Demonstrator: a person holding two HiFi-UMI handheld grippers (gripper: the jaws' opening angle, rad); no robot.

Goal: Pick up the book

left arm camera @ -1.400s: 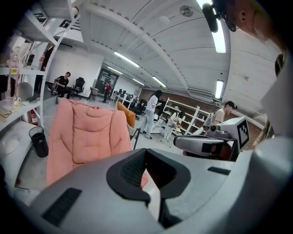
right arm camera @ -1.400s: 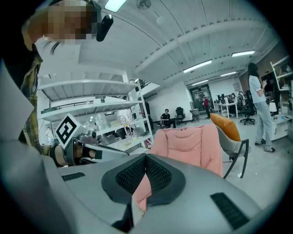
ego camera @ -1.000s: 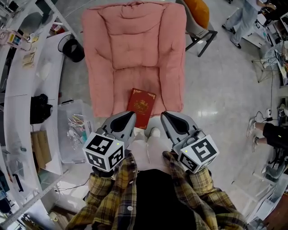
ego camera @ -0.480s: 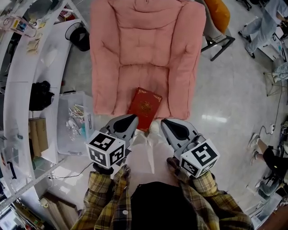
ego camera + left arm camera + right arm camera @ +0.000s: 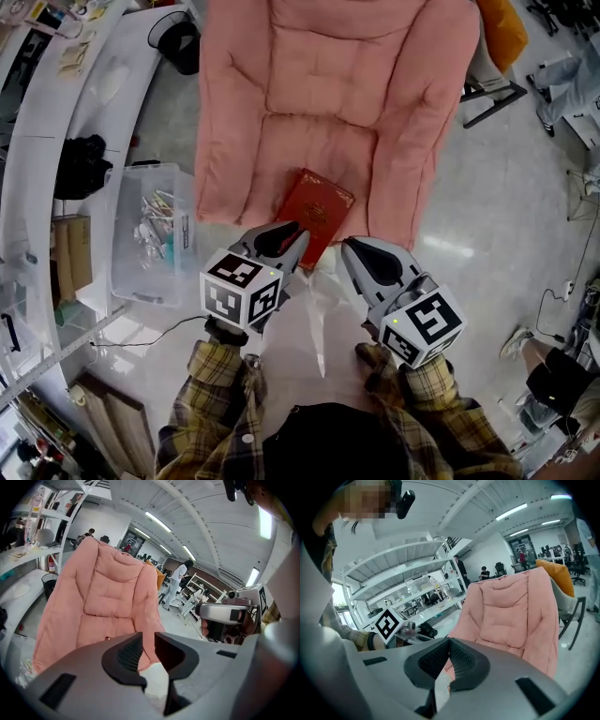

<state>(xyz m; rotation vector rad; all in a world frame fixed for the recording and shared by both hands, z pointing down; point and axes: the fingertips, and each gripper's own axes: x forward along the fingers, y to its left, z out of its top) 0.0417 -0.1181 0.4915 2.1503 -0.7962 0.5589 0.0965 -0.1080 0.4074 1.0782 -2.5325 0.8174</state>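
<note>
A red book (image 5: 317,210) with a gold emblem lies flat at the front edge of the pink cushioned armchair's seat (image 5: 319,141). In the head view my left gripper (image 5: 296,230) points at the book's near corner and stops just short of it. Its jaws are opening, with a narrow gap and nothing between them, as the left gripper view (image 5: 148,638) shows. My right gripper (image 5: 349,246) hangs to the right of the book, over the floor in front of the seat. Its pads meet at the tips (image 5: 449,642) with nothing held.
A clear plastic bin (image 5: 148,236) of small items stands on the floor left of the armchair. Beyond it runs a white curved desk (image 5: 52,141) with a black waste bin (image 5: 180,44) at its far end. An orange chair (image 5: 503,33) stands at the back right. People stand in the distance.
Both grippers have sunk and come nearer the armchair's front edge. The left gripper's tips now reach almost to the book's near corner.
</note>
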